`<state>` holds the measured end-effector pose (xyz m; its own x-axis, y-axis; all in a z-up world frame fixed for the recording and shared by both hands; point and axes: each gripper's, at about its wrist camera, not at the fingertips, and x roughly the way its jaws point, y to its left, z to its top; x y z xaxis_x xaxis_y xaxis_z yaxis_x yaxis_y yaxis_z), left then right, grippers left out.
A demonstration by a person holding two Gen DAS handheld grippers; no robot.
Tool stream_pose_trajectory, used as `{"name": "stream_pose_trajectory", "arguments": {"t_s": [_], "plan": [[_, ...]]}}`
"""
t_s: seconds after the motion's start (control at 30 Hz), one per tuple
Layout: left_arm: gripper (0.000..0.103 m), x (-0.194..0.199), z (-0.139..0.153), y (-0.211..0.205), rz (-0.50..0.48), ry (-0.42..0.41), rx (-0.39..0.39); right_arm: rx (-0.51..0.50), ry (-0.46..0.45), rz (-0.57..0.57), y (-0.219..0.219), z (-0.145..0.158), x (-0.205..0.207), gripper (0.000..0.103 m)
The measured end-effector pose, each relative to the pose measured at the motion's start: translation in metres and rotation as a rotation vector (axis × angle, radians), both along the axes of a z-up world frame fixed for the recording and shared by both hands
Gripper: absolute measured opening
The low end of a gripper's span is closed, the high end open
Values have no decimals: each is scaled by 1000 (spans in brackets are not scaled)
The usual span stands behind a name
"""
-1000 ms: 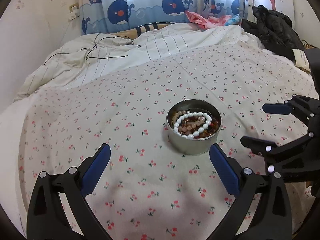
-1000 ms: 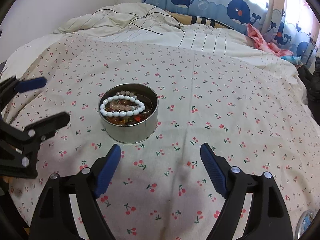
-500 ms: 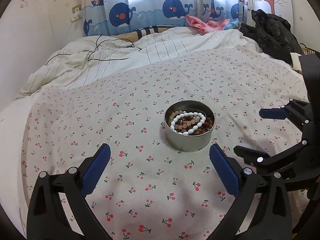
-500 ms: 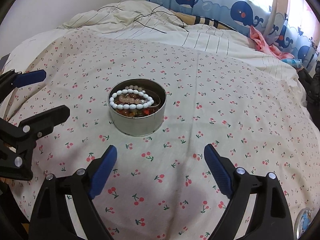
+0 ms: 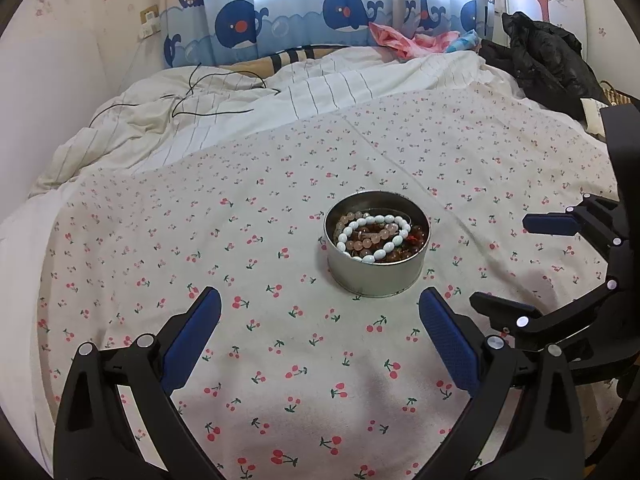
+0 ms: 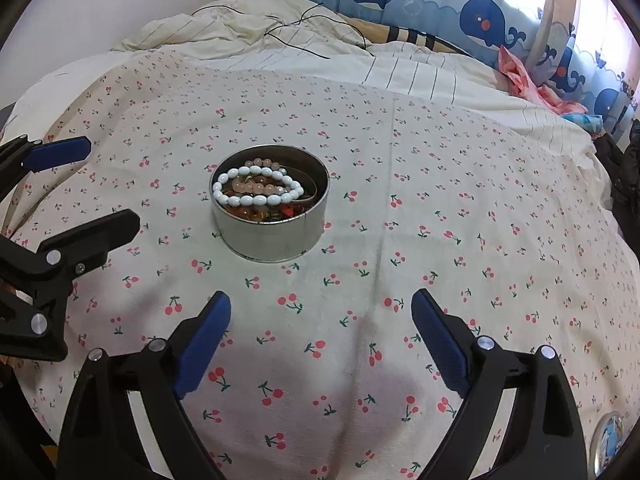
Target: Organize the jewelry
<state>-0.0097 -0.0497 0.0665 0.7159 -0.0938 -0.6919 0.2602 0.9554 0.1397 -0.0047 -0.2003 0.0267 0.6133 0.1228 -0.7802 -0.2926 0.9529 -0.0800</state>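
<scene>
A round silver tin (image 5: 376, 276) (image 6: 272, 236) stands on the cherry-print cloth. It holds a white bead bracelet (image 5: 374, 236) (image 6: 256, 192), a pink bead bracelet (image 5: 366, 236) (image 6: 260, 166) and darker red-brown beads (image 5: 416, 236) (image 6: 256, 213) underneath. My left gripper (image 5: 320, 320) is open and empty, above the cloth, near side of the tin. My right gripper (image 6: 320, 320) is open and empty, also short of the tin. Each gripper shows in the other's view, the right (image 5: 520, 264) and the left (image 6: 92, 188).
The cherry-print cloth (image 5: 280, 360) covers a bed. A striped rumpled duvet (image 5: 240, 120) with a black cable (image 5: 208, 100) lies behind. A black jacket (image 5: 544, 52) lies at the far right. Whale curtains (image 5: 320, 20) hang at the back. A small round object (image 6: 608, 436) lies at the cloth's near right edge.
Both grippers have drawn back from the tin, which now sits farther away in both views. Both stay open and empty. The tin and beads have not moved.
</scene>
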Motion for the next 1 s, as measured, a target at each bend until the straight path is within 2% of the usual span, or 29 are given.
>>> {"name": "stream_pose_trajectory", "arguments": {"t_s": [0.23, 0.4, 0.47, 0.57, 0.63, 0.73, 0.87, 1.0], "plan": [[95, 12, -20, 5, 4, 78, -32, 5, 6, -21, -4, -7, 5, 88], [95, 34, -46, 24, 60, 250, -159, 62, 33, -42, -9, -10, 16, 88], [95, 39, -53, 27, 87, 276, -159, 44, 39, -32, -4, -15, 18, 88], [95, 44, -61, 27, 97, 298, -146, 24, 73, -36, 0, -23, 24, 88], [95, 47, -65, 27, 96, 312, -154, 6, 65, -48, 1, -25, 26, 93], [95, 50, -72, 26, 93, 338, -161, -9, 71, -66, 0, -31, 30, 94], [95, 51, -77, 22, 90, 351, -162, -7, 98, -97, -5, -38, 36, 94], [95, 52, -84, 15, 91, 353, -148, -23, 85, -126, -11, -42, 39, 95]]}}
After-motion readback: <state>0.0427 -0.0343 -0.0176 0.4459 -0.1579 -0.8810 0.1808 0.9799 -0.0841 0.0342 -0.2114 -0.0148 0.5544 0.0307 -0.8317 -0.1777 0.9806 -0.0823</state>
